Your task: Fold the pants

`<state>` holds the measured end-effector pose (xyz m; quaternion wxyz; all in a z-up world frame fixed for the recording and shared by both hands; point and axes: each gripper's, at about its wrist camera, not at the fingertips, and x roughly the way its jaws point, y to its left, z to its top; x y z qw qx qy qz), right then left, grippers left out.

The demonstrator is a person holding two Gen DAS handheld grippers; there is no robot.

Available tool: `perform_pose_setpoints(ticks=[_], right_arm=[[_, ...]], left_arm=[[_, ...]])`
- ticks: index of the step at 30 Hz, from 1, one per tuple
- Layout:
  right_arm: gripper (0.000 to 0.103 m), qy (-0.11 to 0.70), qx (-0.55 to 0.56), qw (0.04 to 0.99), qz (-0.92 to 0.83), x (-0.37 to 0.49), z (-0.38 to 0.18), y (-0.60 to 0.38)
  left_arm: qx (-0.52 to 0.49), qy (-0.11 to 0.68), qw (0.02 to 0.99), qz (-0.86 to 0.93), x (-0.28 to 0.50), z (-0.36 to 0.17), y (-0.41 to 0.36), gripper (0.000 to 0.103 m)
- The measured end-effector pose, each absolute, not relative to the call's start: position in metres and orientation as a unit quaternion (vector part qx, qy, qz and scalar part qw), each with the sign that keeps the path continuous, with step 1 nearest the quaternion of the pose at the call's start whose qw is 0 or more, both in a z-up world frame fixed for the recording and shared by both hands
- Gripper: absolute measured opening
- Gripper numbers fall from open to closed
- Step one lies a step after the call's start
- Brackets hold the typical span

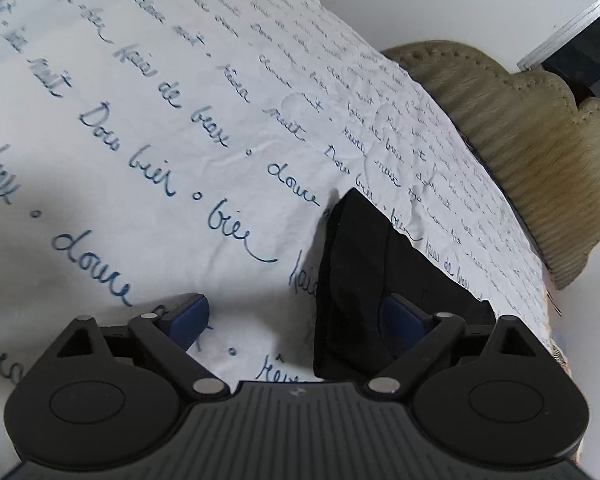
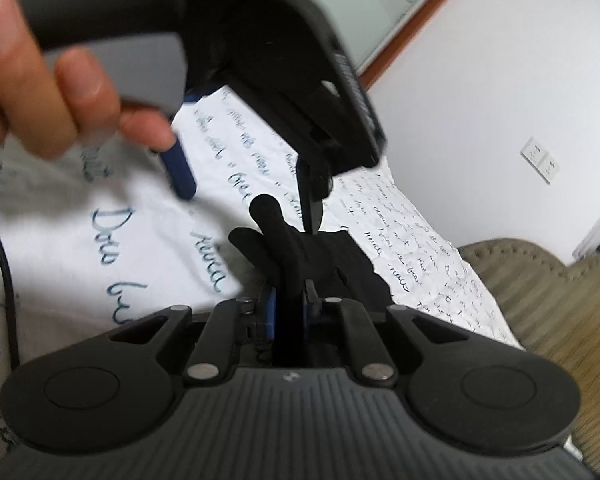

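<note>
A bed (image 1: pixel 148 92) fills the view, covered by a wrinkled white sheet (image 1: pixel 220 184) printed with rows of blue handwritten script; black pants (image 1: pixel 360 248) lie bunched on the sheet near the bed's right edge.

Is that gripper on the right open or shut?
Shut: the right gripper pinches the black pants between its blue pads.

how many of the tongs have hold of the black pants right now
1. The right tongs are shut on a bunched fold of the black pants. The left tongs stand open above the sheet, one finger over the pants, gripping nothing.
</note>
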<state>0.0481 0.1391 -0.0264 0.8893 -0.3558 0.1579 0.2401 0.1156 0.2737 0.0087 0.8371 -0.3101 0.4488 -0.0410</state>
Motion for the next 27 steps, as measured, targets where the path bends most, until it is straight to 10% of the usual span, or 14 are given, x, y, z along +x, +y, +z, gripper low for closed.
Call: perform_pose_setpoints(ticks=[19,21,27], right_arm=[[0.01,0.176,-0.257,0.917,0.248,0.055,-0.006,0.117],[0.013,0.19,-0.257,0.913,0.254,0.056,-0.007,0.117],[0.031,0.204,-0.205,0.919,0.267,0.048,0.006,0.09]], left_arm=[[-0.425,0.461,0.772,-0.1,0.16,-0.013,0.241,0.096],[-0.404,0.468,0.78,-0.096,0.163,-0.011,0.235,0.06],[-0.365,0.475,0.797,-0.07,0.162,-0.008,0.232,0.028]])
